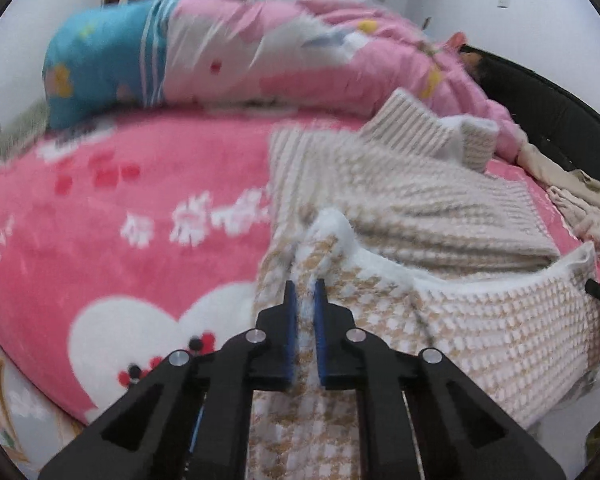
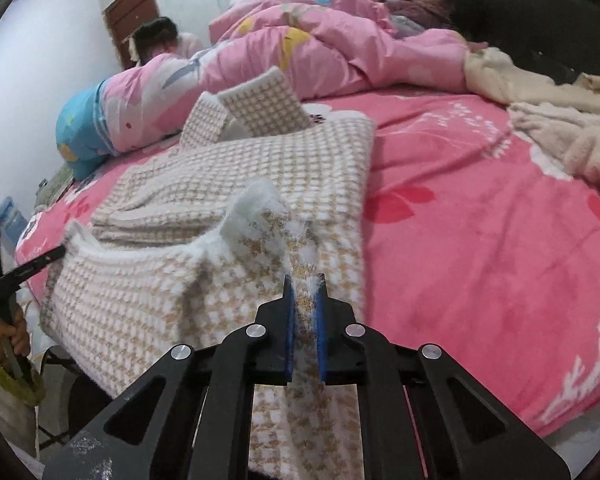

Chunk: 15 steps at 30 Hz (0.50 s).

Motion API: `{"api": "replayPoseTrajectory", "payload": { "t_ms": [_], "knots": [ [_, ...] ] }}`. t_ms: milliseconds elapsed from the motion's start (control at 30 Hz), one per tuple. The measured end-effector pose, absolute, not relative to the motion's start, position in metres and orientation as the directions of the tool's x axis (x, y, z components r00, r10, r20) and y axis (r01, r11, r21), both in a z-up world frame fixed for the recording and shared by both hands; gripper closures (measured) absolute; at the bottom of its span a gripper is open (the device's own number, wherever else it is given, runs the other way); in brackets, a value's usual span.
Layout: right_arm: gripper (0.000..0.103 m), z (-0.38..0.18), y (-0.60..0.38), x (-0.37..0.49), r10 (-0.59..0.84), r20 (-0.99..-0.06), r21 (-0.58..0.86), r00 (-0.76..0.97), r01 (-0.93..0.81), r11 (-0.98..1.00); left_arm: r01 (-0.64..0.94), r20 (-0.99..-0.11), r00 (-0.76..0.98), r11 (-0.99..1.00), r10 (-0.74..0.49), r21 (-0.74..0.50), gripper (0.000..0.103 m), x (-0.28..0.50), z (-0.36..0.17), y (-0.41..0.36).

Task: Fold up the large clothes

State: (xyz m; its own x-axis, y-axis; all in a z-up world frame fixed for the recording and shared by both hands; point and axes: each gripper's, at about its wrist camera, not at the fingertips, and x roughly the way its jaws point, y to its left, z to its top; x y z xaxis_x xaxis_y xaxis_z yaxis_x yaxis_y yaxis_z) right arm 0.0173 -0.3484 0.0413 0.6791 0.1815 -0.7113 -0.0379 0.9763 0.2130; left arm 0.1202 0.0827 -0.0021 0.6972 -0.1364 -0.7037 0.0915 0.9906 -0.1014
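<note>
Left gripper [image 1: 306, 286]: black frame, blue pads, jaws nearly closed, a bunched fold of fabric pinched between them.
Right gripper [image 2: 305, 282]: same build, jaws likewise drawn close on a raised fold of the same fabric, white fuzzy fibres showing between the pads.
Garment [image 1: 400, 208]: large beige-and-white houndstooth knit with fleecy white lining, lying on the near part of the bed, its near hem lifted at both gripped points and sagging between them. The far part lies flat; the collar end [image 2: 256, 108] stands up near the quilt.
Blanket [image 2: 480, 208]: pink, with white hearts and red and white flower print, covering the bed beneath the garment.
Quilt [image 1: 260, 52]: pink printed, with a blue end, heaped along the far side.
Cream fleece cloth [image 2: 560, 132]: crumpled at the bed's right edge, apart from the garment.
Person [image 2: 156, 38]: dark-haired, beyond the quilt, partly hidden.
Headboard [image 2: 532, 12]: black, behind the quilt.
</note>
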Motion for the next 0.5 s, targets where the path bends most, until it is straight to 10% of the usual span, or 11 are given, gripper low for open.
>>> {"api": "replayPoseTrajectory", "payload": {
  "t_ms": [200,500],
  "knots": [
    [0.095,0.072,-0.345,0.027,0.136,-0.636,0.177,0.76,-0.028,0.984,0.108,-0.61,0.786,0.994,-0.096,-0.017,0.096,0.13,0.035,0.068],
    [0.095,0.019,-0.36,0.055,0.15,-0.719,0.233,0.679,0.032,0.972,0.103,-0.705,0.705,0.995,-0.074,-0.001,0.096,0.154,-0.023,0.066]
  ]
}}
